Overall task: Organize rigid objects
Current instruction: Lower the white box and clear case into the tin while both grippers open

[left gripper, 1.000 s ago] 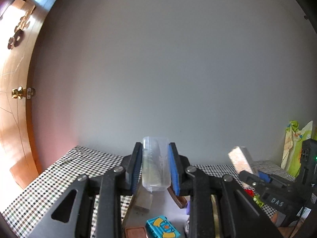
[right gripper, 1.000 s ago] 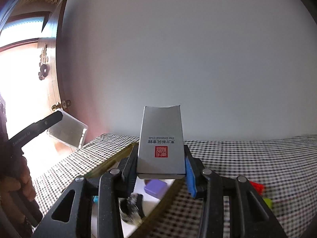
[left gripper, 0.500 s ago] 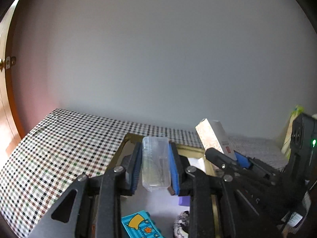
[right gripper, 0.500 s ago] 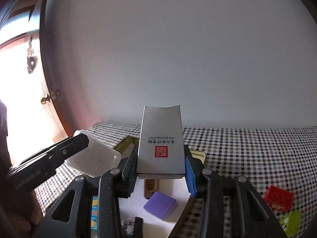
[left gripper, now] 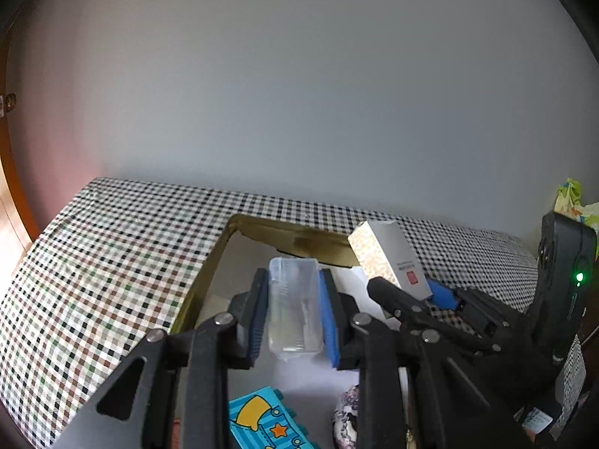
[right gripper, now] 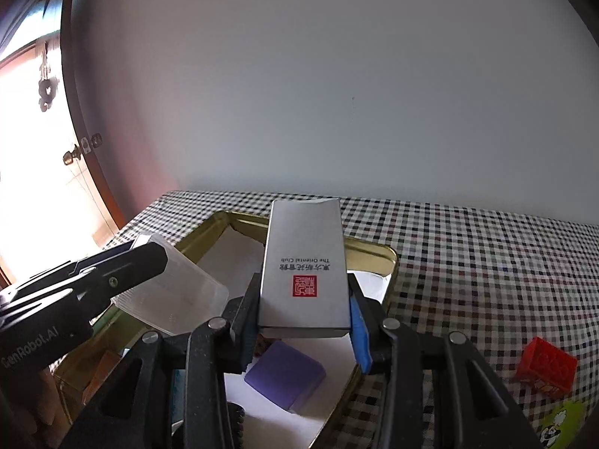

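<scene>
Gold tin tray (right gripper: 389,258): rigid, on checked cloth.
Grey carton (right gripper: 303,273): light, stiff, crushable; right gripper (right gripper: 299,327) clamps its sides above the tray.
Clear plastic case (left gripper: 294,307): slippery, probably brittle; left gripper (left gripper: 294,321) pinches it.

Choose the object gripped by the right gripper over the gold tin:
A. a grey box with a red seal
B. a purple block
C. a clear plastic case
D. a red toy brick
A: the right gripper clamps the grey box above the gold tin; the clear plastic case sits in the left gripper.
</scene>
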